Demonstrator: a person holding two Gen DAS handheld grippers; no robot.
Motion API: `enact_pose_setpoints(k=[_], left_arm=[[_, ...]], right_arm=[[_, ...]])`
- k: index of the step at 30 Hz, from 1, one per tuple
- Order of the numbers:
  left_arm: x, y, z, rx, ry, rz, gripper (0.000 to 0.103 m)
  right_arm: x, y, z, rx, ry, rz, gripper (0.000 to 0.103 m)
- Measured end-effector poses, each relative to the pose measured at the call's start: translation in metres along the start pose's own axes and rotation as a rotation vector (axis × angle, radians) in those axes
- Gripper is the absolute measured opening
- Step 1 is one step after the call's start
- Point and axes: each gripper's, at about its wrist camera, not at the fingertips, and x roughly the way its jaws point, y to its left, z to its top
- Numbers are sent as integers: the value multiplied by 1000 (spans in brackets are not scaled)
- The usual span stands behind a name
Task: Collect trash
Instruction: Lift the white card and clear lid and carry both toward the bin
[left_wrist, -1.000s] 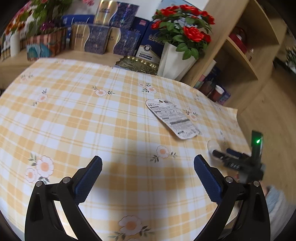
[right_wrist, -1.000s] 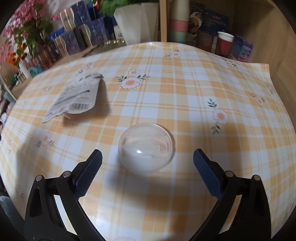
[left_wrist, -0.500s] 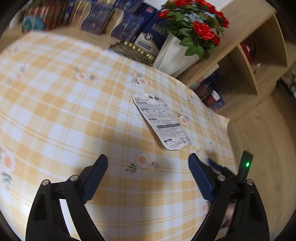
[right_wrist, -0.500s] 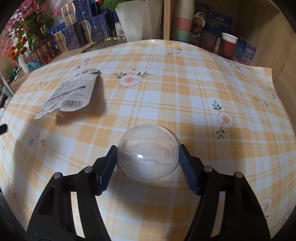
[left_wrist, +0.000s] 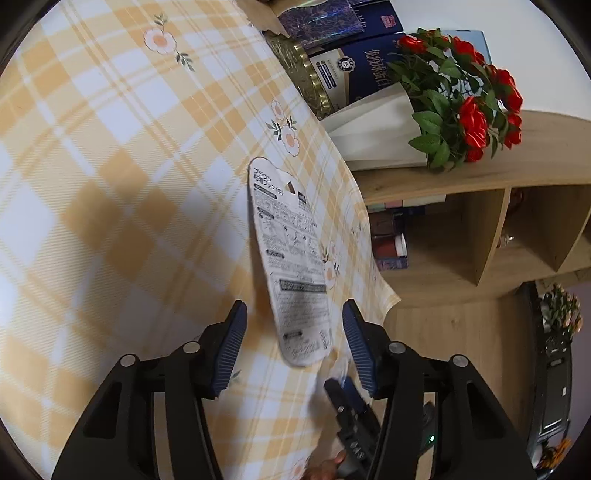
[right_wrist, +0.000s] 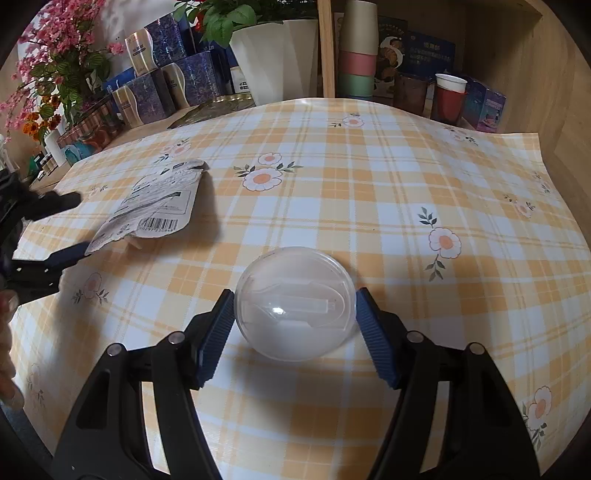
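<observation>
Right gripper (right_wrist: 295, 325) fingers clamped on clear dome lid (right_wrist: 295, 302); left gripper (left_wrist: 291, 347) fingers closing, untouching, astride printed card (left_wrist: 291, 266) near tablecloth edge (left_wrist: 384, 291)

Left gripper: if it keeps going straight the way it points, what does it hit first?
Probably the printed packaging card: its near end already lies between the closing jaws of the left gripper, pads not yet touching it. Depth is uncertain.

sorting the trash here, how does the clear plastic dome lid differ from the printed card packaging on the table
The clear plastic dome lid is round, bulging and see-through; the white printed card packaging is long, thin and opaque, with black text and a barcode. The right gripper is shut on the lid, while the left gripper is closing around the card's end, not yet pressing it. Both rest on the yellow checked tablecloth.
</observation>
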Motion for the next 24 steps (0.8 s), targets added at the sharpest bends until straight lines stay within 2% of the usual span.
enact_pose_setpoints(k=[8,14,18,20,24], left_arm=[[25,-6,6,26,4,20,43],[37,-7,6,59,10,67,26],[42,-4,6,73,40,73,20],[38,-9,4,122,24,72,13],[24,-43,-5,358,-6,133,8]], right_arm=[[1,2,0,-3,6,15,67],[4,2,0,-4,18,23,67],[4,3,-1,-7,18,22,67],[4,3,-1,-5,17,22,67],[3,3,-1,0,12,21,67]])
